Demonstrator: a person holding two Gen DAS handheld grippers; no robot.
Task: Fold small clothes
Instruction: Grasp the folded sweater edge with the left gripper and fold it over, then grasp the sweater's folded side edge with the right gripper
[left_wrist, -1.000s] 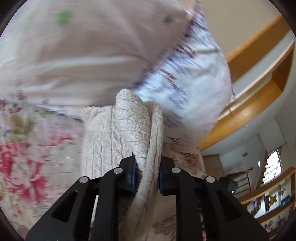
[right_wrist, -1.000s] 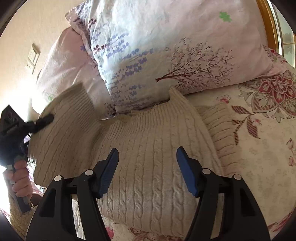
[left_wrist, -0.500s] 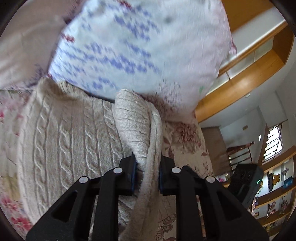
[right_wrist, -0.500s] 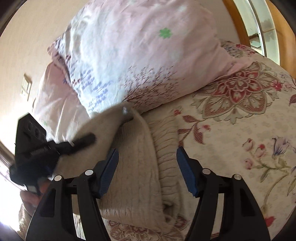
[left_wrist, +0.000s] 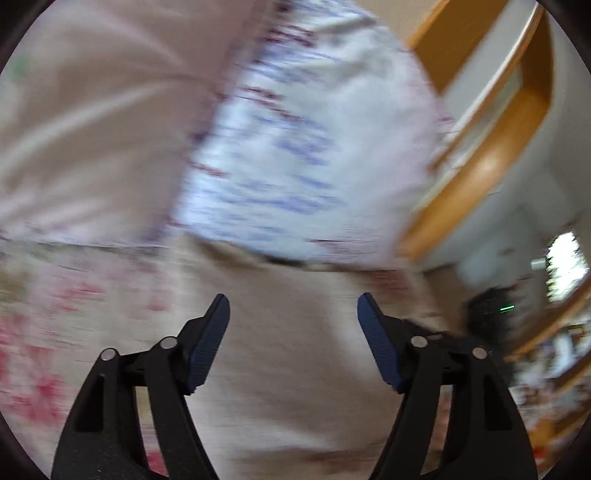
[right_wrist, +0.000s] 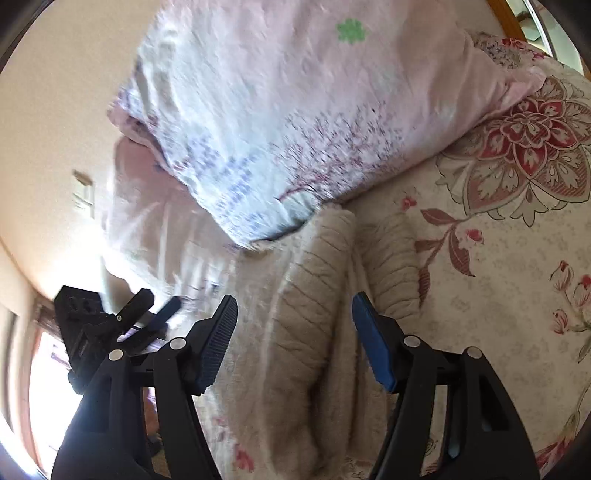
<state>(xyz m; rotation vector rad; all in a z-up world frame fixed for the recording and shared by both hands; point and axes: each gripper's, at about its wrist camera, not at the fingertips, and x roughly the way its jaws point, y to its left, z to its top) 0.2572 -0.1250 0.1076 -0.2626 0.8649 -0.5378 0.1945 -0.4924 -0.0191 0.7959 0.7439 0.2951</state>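
Note:
A cream cable-knit sweater (right_wrist: 317, 314) lies on the flowered bedspread (right_wrist: 498, 280), its sleeve folded over the body, one end against the pillows. My right gripper (right_wrist: 293, 332) hovers open over the folded edge with nothing between its pads. In the blurred left wrist view the sweater (left_wrist: 295, 354) fills the lower middle. My left gripper (left_wrist: 293, 332) is above it, its jaws opening, and no cloth sits between the pads. The left gripper (right_wrist: 151, 306) also shows at the left of the right wrist view, beside the sweater's far side.
Two pink and white printed pillows (right_wrist: 295, 110) lean at the head of the bed, the same pillows (left_wrist: 288, 147) close ahead of the left gripper. A wooden headboard shelf (left_wrist: 491, 147) runs to the right. A wall switch (right_wrist: 83, 192) sits on the beige wall.
My left gripper let go of the sweater fold it was pinching and its jaws spread wide; it swung sideways, blurring its view. My right gripper turned toward the bedspread, staying open.

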